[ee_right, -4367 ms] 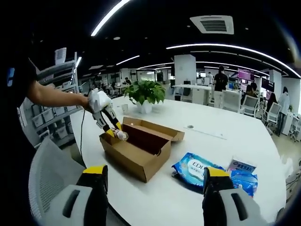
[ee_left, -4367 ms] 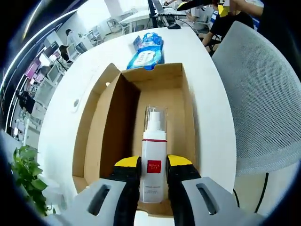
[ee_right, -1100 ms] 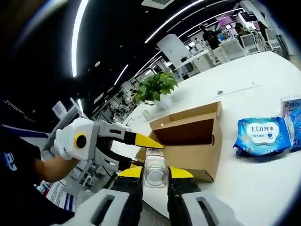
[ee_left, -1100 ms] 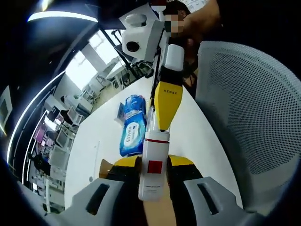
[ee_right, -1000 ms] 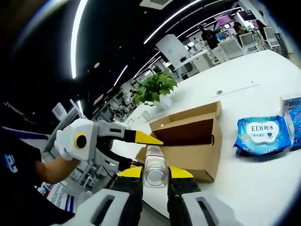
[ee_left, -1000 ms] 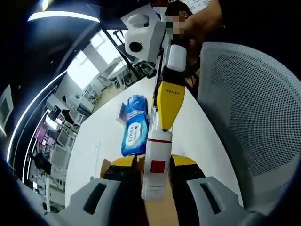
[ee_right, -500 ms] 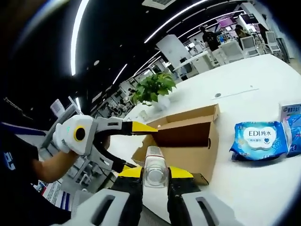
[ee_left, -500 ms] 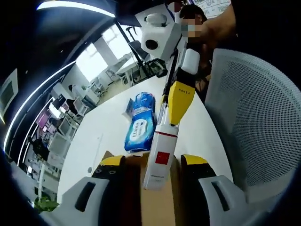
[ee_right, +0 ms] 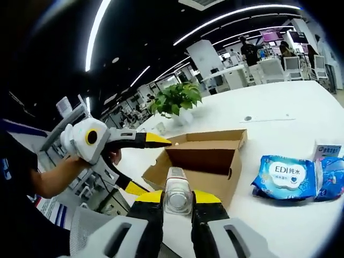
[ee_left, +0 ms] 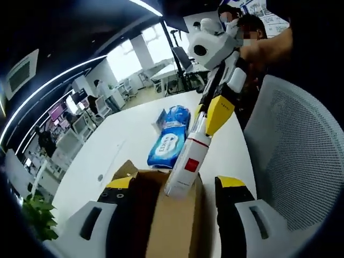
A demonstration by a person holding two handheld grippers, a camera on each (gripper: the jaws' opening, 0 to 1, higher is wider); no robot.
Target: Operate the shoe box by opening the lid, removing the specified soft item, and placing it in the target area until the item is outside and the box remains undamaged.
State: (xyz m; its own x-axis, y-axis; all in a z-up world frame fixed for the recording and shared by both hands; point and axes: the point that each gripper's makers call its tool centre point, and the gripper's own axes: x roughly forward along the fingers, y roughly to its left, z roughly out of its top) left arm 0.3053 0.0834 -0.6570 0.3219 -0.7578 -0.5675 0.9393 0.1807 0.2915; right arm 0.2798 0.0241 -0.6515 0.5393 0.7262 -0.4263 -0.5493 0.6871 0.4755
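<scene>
A white spray bottle (ee_left: 185,164) with a red label hangs just over the open brown cardboard box (ee_left: 166,220). My right gripper (ee_left: 207,121) comes in from the upper right and is shut on the bottle's top. My left gripper (ee_left: 176,181) stands open, its yellow tips wide on either side of the bottle and clear of it. In the right gripper view the bottle's clear cap (ee_right: 178,194) sits clamped in my right gripper (ee_right: 177,198). Beyond it, my left gripper (ee_right: 155,167) spreads open beside the box (ee_right: 207,160).
The box rests on a round white table (ee_right: 279,107). Blue wipes packs (ee_right: 282,177) (ee_left: 169,142) lie on it past the box. A potted plant (ee_right: 174,105) stands at the far edge. A grey mesh chair (ee_left: 301,156) is close on the right.
My left gripper has opened and let go of the bottle, which now hangs from my right gripper alone. Both views have swung, showing more of the table.
</scene>
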